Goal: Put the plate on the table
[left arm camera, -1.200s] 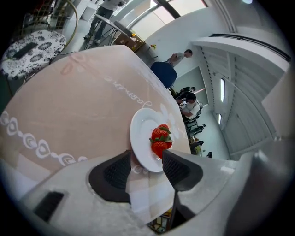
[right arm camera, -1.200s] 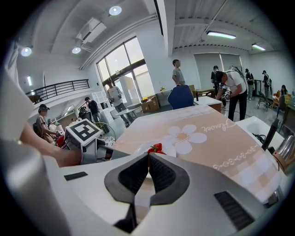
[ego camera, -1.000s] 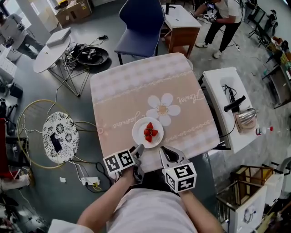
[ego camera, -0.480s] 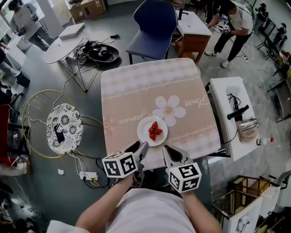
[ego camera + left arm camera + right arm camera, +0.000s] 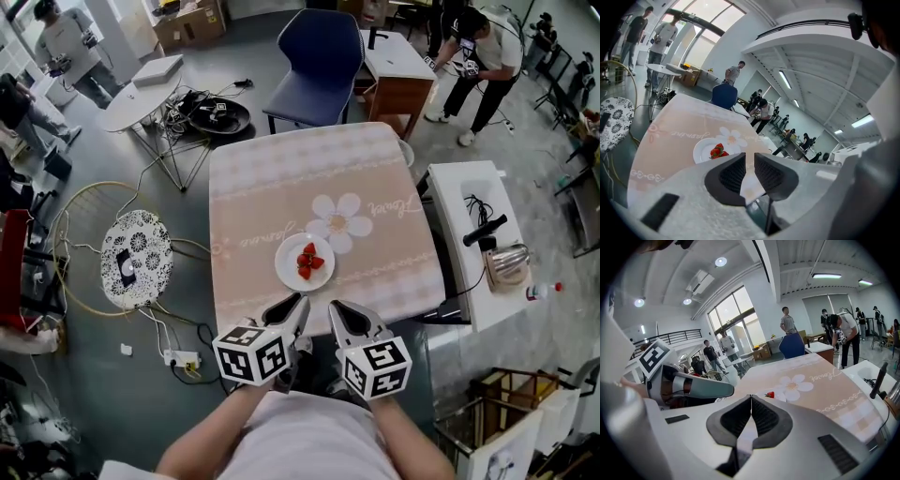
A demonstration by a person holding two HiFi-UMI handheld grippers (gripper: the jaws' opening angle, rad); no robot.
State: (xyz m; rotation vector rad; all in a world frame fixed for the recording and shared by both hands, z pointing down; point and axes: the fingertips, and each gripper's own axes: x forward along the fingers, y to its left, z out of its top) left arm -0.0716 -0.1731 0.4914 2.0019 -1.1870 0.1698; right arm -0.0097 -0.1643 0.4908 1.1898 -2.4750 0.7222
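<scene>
A white plate [image 5: 286, 270] with red strawberries [image 5: 308, 262] rests on the pink flower-print tablecloth of the table [image 5: 281, 187], near its front edge. Both grippers hover in front of that edge, apart from the plate. My left gripper [image 5: 294, 307] has just been closing; a narrow gap still shows between its jaws and nothing is in it. In the left gripper view the plate [image 5: 703, 152] lies beyond the left gripper [image 5: 749, 158]. My right gripper [image 5: 338, 312] is shut and empty; its own view shows the right gripper [image 5: 750, 397] with pads touching.
A blue chair [image 5: 319, 56] stands at the table's far side. A white side table [image 5: 469, 187] with a metal appliance [image 5: 506, 265] is at the right. A patterned round stool [image 5: 136, 258] and floor cables lie to the left. People stand at the back.
Both grippers have drawn back from the plate toward me and risen. The left jaws have narrowed from wide open to a slim gap. The plate stays on the table.
</scene>
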